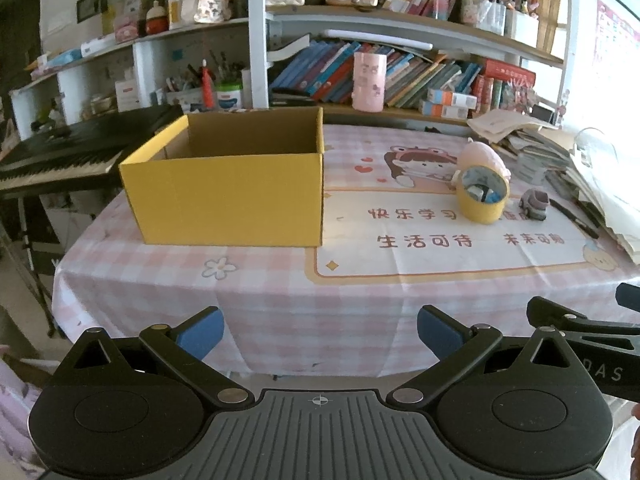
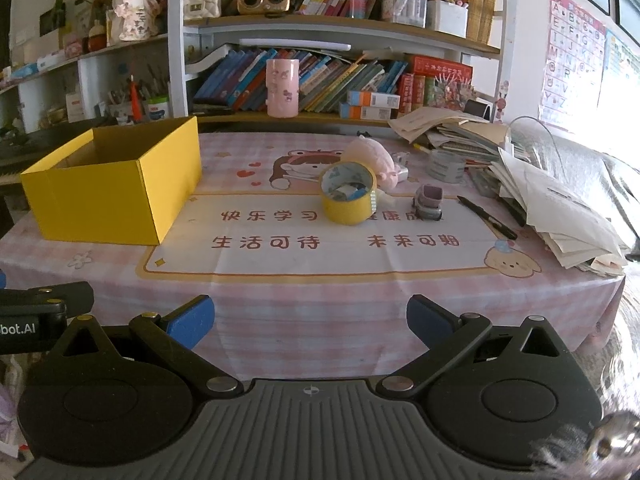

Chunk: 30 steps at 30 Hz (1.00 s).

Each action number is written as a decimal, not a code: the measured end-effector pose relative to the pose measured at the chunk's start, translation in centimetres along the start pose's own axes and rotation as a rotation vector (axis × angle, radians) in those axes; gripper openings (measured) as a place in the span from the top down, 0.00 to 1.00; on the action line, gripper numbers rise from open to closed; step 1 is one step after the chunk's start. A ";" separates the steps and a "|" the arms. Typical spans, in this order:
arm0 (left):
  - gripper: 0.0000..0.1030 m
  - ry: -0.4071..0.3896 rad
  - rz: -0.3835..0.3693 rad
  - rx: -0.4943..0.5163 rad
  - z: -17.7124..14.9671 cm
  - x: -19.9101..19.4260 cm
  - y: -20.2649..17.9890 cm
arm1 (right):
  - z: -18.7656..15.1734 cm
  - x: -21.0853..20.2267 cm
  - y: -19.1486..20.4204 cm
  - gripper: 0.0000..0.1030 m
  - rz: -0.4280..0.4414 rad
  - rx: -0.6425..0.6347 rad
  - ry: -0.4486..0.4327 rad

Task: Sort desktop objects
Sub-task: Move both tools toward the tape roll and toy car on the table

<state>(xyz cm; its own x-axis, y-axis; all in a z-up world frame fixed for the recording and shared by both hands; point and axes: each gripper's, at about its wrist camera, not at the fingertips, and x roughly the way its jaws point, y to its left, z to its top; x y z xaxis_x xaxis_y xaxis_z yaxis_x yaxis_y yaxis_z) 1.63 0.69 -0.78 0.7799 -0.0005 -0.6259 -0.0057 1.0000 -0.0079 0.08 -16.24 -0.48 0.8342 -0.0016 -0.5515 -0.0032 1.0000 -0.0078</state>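
Note:
An open yellow cardboard box (image 1: 228, 196) (image 2: 116, 192) stands on the left of the pink checked tablecloth. Right of it sit a yellow tape roll (image 1: 482, 196) (image 2: 349, 196) on its edge, a pink plush toy (image 1: 482, 156) (image 2: 370, 154) behind it, a small grey toy car (image 1: 534, 202) (image 2: 429, 202) and a black pen (image 1: 574, 218) (image 2: 486, 222). My left gripper (image 1: 320, 332) is open and empty, off the table's front edge. My right gripper (image 2: 310, 322) is open and empty, also at the front edge.
A messy stack of papers and books (image 2: 560, 192) fills the table's right side, with a grey tape roll (image 2: 446, 166) beside it. A bookshelf (image 2: 340, 80) runs behind the table. A keyboard piano (image 1: 60, 152) stands to the left.

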 end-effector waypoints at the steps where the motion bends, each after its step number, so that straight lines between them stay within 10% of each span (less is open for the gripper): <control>1: 0.00 0.000 0.000 0.001 0.0 0.0 -0.1 | 0.0 0.0 -0.2 0.00 -0.002 0.002 0.002; 30: 0.00 0.056 -0.032 0.029 2.2 3.7 -5.5 | 2.6 4.4 -5.3 0.00 0.002 0.027 0.076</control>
<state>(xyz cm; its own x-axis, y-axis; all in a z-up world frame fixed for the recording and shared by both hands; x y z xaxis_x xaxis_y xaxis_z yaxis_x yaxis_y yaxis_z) 5.89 -4.84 -1.35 0.7431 -0.0324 -0.6684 0.0374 0.9993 -0.0069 5.19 -21.52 -0.64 0.7901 0.0009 -0.6129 0.0108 0.9998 0.0155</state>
